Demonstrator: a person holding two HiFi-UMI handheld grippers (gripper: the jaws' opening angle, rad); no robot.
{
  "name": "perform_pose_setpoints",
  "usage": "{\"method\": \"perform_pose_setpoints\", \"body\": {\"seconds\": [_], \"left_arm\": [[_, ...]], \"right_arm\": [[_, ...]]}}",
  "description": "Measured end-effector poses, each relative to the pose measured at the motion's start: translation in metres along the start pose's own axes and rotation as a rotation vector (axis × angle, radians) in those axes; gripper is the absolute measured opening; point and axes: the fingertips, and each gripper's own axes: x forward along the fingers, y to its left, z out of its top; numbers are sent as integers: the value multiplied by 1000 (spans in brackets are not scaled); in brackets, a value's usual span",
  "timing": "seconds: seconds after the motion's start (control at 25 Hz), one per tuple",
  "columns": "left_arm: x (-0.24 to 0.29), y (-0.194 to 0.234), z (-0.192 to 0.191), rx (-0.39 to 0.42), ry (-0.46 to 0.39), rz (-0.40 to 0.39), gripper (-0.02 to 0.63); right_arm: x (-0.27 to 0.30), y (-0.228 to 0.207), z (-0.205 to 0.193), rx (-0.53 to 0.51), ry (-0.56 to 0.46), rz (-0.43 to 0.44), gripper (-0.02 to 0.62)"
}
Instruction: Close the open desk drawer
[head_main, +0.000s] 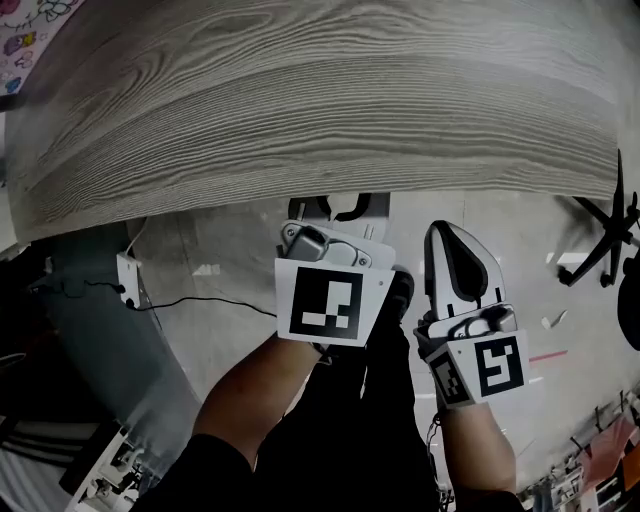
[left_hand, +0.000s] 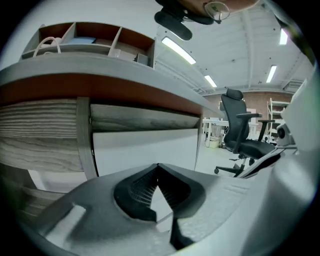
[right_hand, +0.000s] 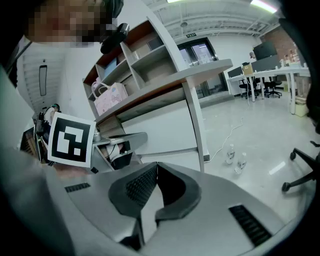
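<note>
Pressing step, we judge: left gripper (left_hand: 158, 165), jaws clenched empty, aimed at drawer front (left_hand: 145, 119) just under desk (head_main: 300, 100) edge; right gripper (right_hand: 156, 164), clenched empty, short of desk edge. Next: we push front flush, if proud.

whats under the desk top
A white panel and a grey leg stand under the desk top. From above, the top covers everything right below it.
</note>
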Motion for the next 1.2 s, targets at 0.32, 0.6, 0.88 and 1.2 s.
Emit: {"method": "perform_pose_setpoints", "body": {"seconds": [0.32,0.6,0.88,1.2], "left_arm": [[0,0,-3,-65,-7,-40,6],[-5,-5,-1,-76,-41,-39,8],[-75,-43,29,2,-20,-125,8],[-176,-44,143,-65,-81,-86,8]], "right_arm": [[-9,-3,-5,14,-1,-18,12],[-17,5,-5,14,-20,-16,12],[-56,34,44,18,-77,-1,12],[-129,120,109,-133,-42,98,12]]}}
